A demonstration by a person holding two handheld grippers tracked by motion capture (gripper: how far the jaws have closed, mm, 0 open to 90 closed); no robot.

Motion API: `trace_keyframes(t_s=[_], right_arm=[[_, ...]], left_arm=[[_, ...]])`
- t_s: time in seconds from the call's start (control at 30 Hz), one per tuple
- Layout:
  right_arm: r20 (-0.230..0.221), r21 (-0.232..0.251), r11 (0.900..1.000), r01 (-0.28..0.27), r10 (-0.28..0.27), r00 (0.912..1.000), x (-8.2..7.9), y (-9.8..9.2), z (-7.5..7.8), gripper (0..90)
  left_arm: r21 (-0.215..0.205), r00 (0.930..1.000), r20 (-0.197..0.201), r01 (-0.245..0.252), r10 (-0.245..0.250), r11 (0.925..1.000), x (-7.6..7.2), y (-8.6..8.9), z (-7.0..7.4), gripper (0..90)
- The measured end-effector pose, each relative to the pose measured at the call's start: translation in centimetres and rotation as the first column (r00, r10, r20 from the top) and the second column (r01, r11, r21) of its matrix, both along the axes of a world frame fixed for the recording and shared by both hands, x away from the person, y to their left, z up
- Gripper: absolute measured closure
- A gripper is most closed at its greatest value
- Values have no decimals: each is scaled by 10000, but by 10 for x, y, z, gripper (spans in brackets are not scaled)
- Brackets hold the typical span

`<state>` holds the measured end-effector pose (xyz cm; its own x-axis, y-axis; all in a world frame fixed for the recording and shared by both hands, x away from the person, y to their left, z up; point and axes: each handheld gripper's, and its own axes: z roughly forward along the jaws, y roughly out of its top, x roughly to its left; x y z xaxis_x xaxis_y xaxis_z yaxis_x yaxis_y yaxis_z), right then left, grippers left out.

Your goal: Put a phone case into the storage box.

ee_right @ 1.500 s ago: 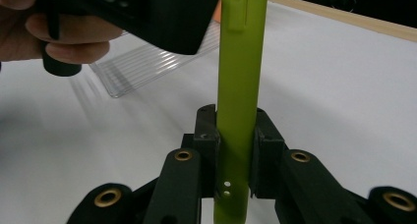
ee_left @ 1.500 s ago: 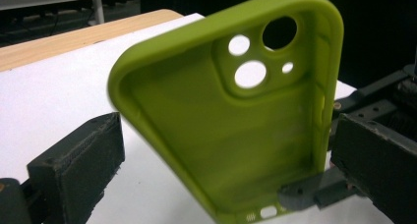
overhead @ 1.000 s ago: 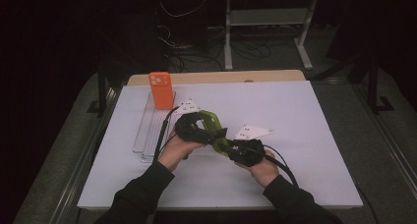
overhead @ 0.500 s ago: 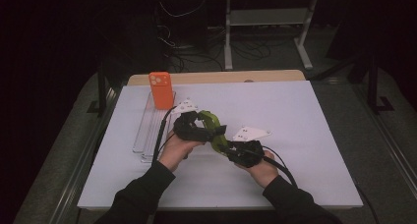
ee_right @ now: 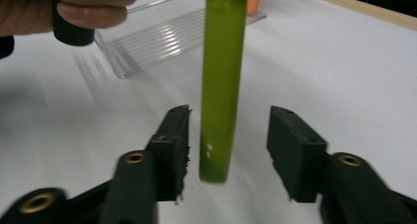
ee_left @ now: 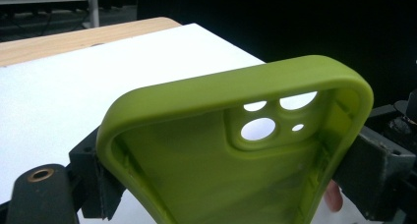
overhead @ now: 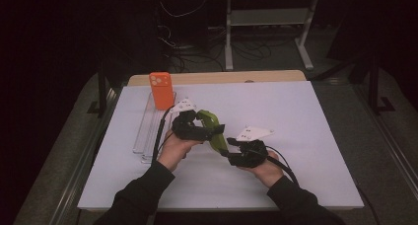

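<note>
The left gripper (overhead: 213, 131) pinches a matte green rubbery phone case (ee_left: 236, 150) with round camera holes; the right gripper (ee_right: 228, 135) has just been opening, its jaws spread around the case's edge.

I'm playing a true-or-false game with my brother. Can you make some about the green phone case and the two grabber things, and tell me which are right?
1. The left gripper holds the green phone case across its width. True: a pad presses on each long side.
2. The right gripper is squeezing the case. False: its jaws have just been opening, and the case's edge stands between them with gaps on both sides.
3. The case has a phone inside it. False: it is empty, and the table shows through its camera holes.
4. An orange phone stands at the far end of a clear tray. True.
5. The table cover is red. False: it is white.
</note>
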<state>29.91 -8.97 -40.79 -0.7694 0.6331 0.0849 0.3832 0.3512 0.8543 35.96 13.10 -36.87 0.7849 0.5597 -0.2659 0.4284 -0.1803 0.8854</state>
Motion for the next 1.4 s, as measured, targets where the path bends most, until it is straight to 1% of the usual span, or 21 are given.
trace_keyframes(t_s=[0.03, 0.1, 0.2, 0.3, 0.33, 0.4, 0.5, 0.53, 0.57, 0.67, 0.7, 0.8, 0.87, 0.97, 1.03, 1.1, 1.13, 1.17, 1.23, 1.33, 1.4], right_arm=[[-62, -11, 10000, 46, -46, 10000, 0, -1, 0, 450], [-104, -152, 9999, -4, 2, 9999, 1, -6, 0, 375], [-261, -313, 9993, 203, -212, 9994, 3, -10, 0, 269], [-687, -467, 9984, 320, -352, 9970, 5, -17, -1, 167], [-756, -490, 9981, 370, -407, 9963, 5, -19, -1, 141], [-714, -522, 9974, 499, -535, 9960, 6, -24, -2, 123], [-570, -722, 9945, 765, -807, 9951, 5, -33, -5, 40], [-642, -744, 9943, 761, -809, 9947, 5, -36, -6, 16], [-720, -853, 9938, 711, -773, 9944, 5, -41, -8, 3], [-709, -890, 9930, 773, -838, 9940, 3, -53, -11, 0], [-595, -931, 9926, 784, -842, 9947, 3, -59, -12, 0], [-547, -929, 9911, 949, -1003, 9935, 1, -71, -14, 0], [-571, -802, 9899, 1169, -1216, 9909, 1, -80, -15, 0], [-490, -809, 9870, 1389, -1432, 9885, 0, -89, -15, 0], [-430, -787, 9861, 1464, -1501, 9877, -1, -94, -15, 0], [-388, -924, 9847, 1479, -1519, 9876, -3, -97, -16, 0], [-421, -915, 9838, 1539, -1583, 9865, -4, -98, -17, 0], [-314, -1045, 9823, 1558, -1598, 9867, -5, -101, -18, 0], [-385, -1122, 9815, 1552, -1604, 9863, -7, -102, -19, 0], [-316, -1131, 9812, 1561, -1606, 9865, -10, -105, -19, 0], [-376, -1133, 9822, 1496, -1547, 9873, -12, -107, -20, 0]], left_arm=[[92, 9999, 113, 43, -44, 9999, 1, 1, 0, 123], [16, 10000, -12, -78, 78, 10000, 1, 1, 0, 124], [178, 9999, 79, -139, 138, 9997, 1, 2, 2, 124], [269, 9999, 65, -150, 149, 9995, 1, 2, 3, 124], [421, 9999, 91, -134, 131, 9990, 2, 3, 4, 125], [485, 9996, 196, -198, 188, 9986, 3, 3, 6, 124], [611, 9994, 231, -287, 273, 9977, 5, 5, 10, 125], [570, 9991, 289, -338, 322, 9978, 6, 5, 12, 125], [652, 9991, 270, -332, 315, 9973, 6, 6, 14, 125], [646, 9985, 412, -393, 366, 9971, 10, 7, 20, 125], [646, 9983, 396, -451, 426, 9969, 11, 8, 22, 125], [756, 9975, 503, -525, 487, 9958, 15, 11, 30, 125], [746, 9972, 552, -554, 514, 9957, 16, 13, 34, 125], [773, 9967, 608, -581, 535, 9953, 19, 15, 41, 125], [781, 9962, 648, -627, 577, 9950, 22, 17, 45, 126], [717, 9956, 666, -711, 663, 9949, 24, 20, 50, 126], [719, 9943, 765, -794, 739, 9942, 27, 22, 54, 126], [720, 9938, 798, -835, 777, 9939, 27, 23, 56, 126], [755, 9926, 864, -923, 857, 9929, 29, 25, 60, 126], [847, 9893, 998, -1150, 1064, 9897, 33, 32, 65, 126], [907, 9858, 1101, -1368, 1266, 9864, 35, 37, 68, 126]])
